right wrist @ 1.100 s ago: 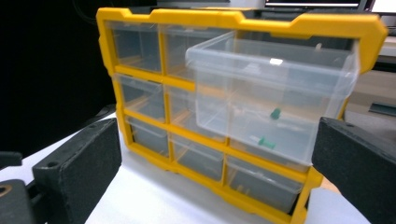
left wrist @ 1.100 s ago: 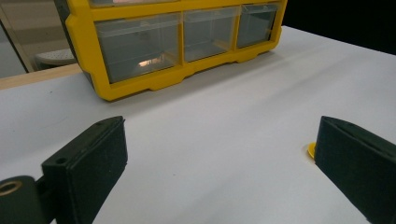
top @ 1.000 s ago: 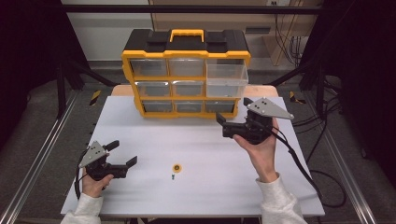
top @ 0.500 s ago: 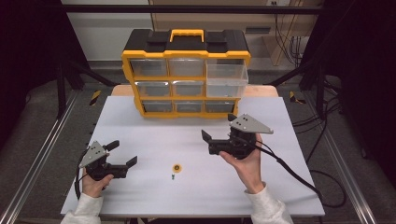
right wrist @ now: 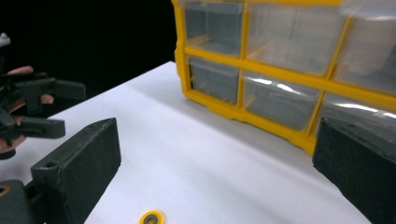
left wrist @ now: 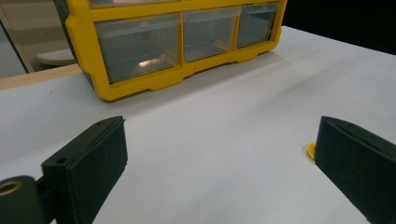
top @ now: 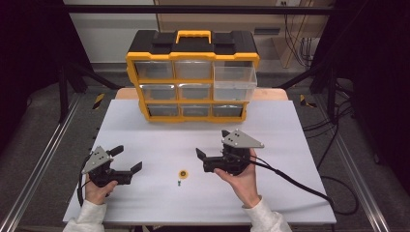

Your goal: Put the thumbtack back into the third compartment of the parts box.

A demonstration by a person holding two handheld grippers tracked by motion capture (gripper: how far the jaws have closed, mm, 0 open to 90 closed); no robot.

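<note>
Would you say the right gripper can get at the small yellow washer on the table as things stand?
Probably yes: the right gripper has its jaws open beside the yellow washer, with bare table between them and nothing in the way.

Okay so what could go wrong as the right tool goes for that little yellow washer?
The yellow washer lies flat on the white table, so the open right tool may slide it rather than pinch it. The small screw sits just beside it and could get knocked away. The left tool is open and nearby, so they might collide.
</note>
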